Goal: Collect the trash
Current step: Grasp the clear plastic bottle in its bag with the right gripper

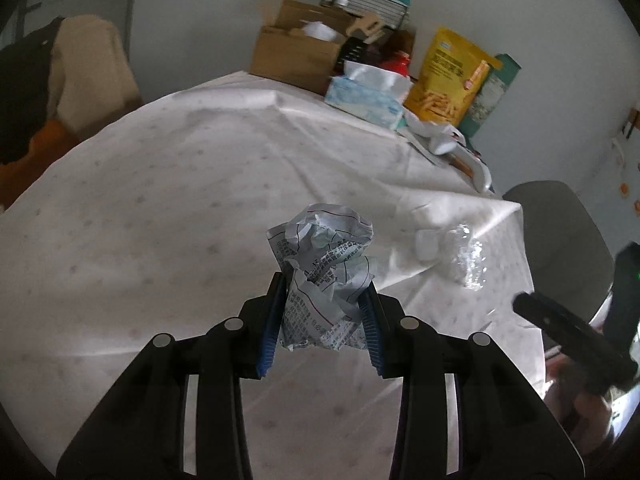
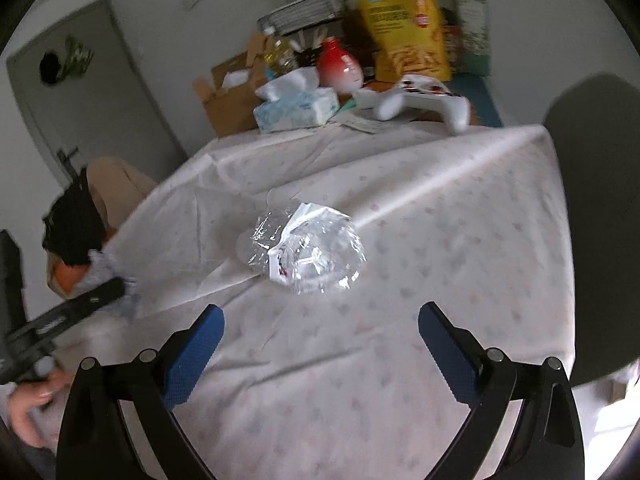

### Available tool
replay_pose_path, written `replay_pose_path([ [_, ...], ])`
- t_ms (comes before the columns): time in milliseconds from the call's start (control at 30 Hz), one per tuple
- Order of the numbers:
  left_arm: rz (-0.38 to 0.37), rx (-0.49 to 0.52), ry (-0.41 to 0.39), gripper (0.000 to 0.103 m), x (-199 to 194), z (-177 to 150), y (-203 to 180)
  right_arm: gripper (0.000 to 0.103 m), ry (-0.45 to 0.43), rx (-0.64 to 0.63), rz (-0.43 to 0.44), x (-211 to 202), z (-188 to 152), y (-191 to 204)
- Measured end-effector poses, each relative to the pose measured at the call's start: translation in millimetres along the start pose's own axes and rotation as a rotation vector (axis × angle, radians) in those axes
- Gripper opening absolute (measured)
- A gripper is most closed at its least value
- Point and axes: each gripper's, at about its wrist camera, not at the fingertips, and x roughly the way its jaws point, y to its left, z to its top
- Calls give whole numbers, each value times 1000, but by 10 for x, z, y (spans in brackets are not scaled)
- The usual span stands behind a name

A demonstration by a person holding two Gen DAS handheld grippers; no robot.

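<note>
left gripper [image 1: 325, 312]: clamped on crumpled printed paper [image 1: 326, 276], light, crushable | right gripper [image 2: 320, 344]: jaws wide apart | crumpled clear plastic wrapper [image 2: 308, 254]: on tablecloth [image 2: 440, 240] just ahead, light, slippery; pinch the bunched middle

The lower part of the crumpled paper [image 1: 326, 280] is hidden between the pads of the left gripper [image 1: 323, 312]. The right gripper [image 1: 576, 340] is blurred and cut off at the left wrist view's edge. Print on the yellow snack bag [image 2: 404, 28] (motion-blurred) cannot be read. The grey chair [image 2: 600, 216] is partly out of frame.
</note>
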Motion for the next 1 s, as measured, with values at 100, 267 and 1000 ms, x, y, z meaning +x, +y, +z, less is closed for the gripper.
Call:
replay_pose_path([
  [100,9,-25,1,37,-52,-51,121,95,24,-73,-31,156,71,80],
  [267,17,-61,2,37,-95,-113,254,95,70,-138,-57,407,159,149],
  [1000,52,-133,-1,38,-143,-186,600,90,125,-154,11,984,489,169],
])
